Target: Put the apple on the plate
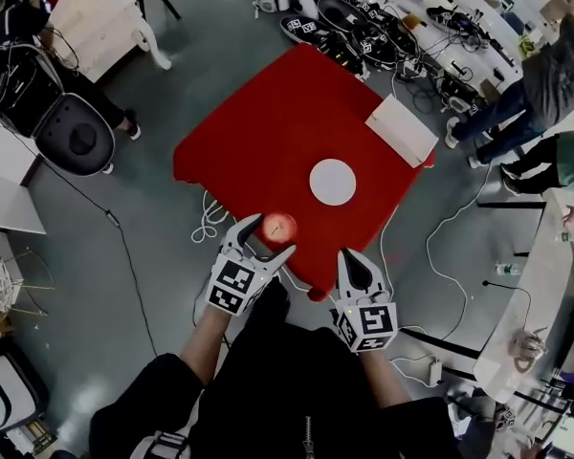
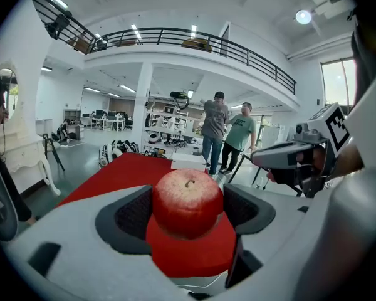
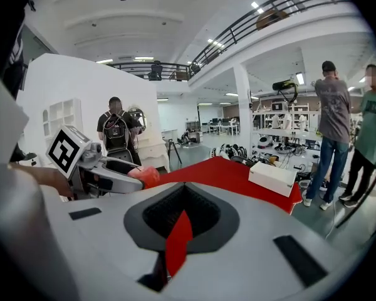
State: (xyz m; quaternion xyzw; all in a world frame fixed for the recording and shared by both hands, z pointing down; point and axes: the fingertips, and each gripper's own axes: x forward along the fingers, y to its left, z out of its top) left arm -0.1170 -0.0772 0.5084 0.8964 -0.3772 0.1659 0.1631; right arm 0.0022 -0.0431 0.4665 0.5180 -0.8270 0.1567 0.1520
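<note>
The red apple (image 1: 279,226) is at the near edge of the red-covered table (image 1: 268,132), between the fingertips of my left gripper (image 1: 266,237). In the left gripper view the apple (image 2: 187,202) fills the gap between the two dark pads (image 2: 133,215), touching both, with red cloth just under it. The white plate (image 1: 332,182) lies flat near the table's middle, beyond and to the right of the apple. My right gripper (image 1: 350,256) hovers at the table's near corner, shut and holding nothing. Its own view shows the jaws closed (image 3: 183,221) and the apple (image 3: 144,175) off to the left.
A white box (image 1: 402,129) sits at the table's right corner, past the plate. Two people (image 1: 545,75) stand beyond that corner. Cables (image 1: 209,220) trail on the floor by the near left edge. Gear and shoes (image 1: 344,17) crowd the far side.
</note>
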